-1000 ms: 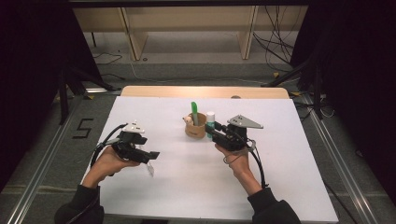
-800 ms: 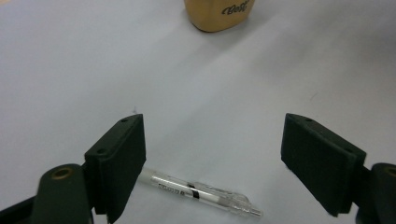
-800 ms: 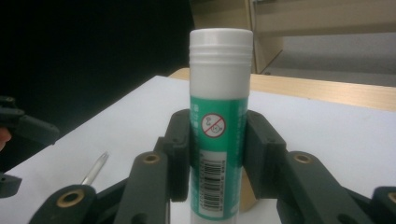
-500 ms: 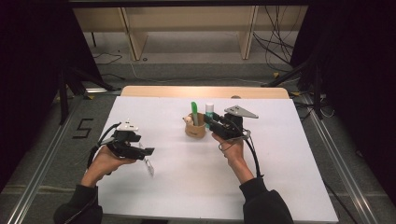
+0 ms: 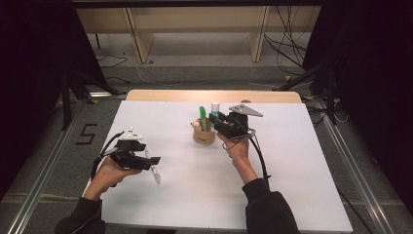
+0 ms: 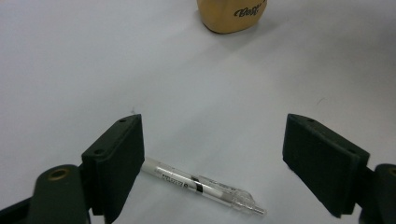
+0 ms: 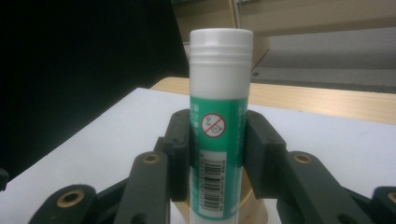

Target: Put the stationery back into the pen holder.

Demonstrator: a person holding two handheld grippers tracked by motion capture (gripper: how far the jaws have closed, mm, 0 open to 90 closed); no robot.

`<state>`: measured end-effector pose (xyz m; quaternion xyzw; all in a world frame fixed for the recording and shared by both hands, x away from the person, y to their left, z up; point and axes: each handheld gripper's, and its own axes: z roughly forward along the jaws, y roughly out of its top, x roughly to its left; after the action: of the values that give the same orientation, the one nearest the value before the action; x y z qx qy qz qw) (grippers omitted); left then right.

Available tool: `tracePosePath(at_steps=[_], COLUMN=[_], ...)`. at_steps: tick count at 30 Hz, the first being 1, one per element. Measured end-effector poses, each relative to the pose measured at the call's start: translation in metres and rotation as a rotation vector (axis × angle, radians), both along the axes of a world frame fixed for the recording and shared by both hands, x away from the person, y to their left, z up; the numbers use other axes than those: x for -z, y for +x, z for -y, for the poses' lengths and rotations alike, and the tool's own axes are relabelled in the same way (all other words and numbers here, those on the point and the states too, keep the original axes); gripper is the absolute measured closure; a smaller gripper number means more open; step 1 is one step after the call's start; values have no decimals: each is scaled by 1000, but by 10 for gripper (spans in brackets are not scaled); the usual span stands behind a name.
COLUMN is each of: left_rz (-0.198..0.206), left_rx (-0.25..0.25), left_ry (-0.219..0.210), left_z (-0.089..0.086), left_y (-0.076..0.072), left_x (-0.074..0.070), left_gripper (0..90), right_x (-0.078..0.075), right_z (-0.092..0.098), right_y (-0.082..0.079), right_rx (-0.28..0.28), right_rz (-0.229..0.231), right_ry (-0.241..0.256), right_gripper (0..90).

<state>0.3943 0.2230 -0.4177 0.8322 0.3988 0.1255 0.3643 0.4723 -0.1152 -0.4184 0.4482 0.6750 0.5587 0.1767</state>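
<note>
Right gripper view shows the glue stick (image 7: 218, 126), a white tube with a green label, a barcode and a ribbed white cap, standing upright between the two black jaws of the right gripper (image 7: 217, 154), which press on its label from both sides and grip it firmly. Below and behind the stick sits the tan rim of the wooden holder (image 7: 256, 205), with the stick's lower end just at or inside it; whether it touches the bottom is hidden. From the high view, the glue stick (image 5: 215, 109) stands at the holder (image 5: 203, 135) near the middle of the white table (image 5: 292, 185), just beside a green marker (image 5: 202, 118) that already stands upright in the same holder, and the right gripper (image 5: 217, 118) reaches in from the right with its grey three-cornered plate on top. Well apart, at the table's left, the left gripper (image 5: 155, 160) hovers low over a clear pen (image 5: 155, 174) lying flat on the white surface. Left gripper view shows that gripper (image 6: 215, 158) with its jaws spread wide and holding nothing; the pen (image 6: 201, 185) lies slantwise between them, one end hidden behind the left jaw, its clear tip pointing lower right. Farther off in that view stands the holder's tan base (image 6: 232, 15) with dark lettering.
</note>
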Motion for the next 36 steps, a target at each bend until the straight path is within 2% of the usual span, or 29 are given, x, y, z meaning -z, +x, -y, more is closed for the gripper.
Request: tracePosePath(at_steps=[13,36], left_rz=[4,-9], left_rx=[4,7], left_ry=[14,10], left_z=[0,-5], left_y=[-7,-9], left_x=[3,3], left_gripper=[190,179], right_x=[4,23], right_z=[-15,-23], right_y=[11,21], right_rx=[16,47], right_rz=[-13,-19], right_ry=[-12,-35], right_gripper=[658,656])
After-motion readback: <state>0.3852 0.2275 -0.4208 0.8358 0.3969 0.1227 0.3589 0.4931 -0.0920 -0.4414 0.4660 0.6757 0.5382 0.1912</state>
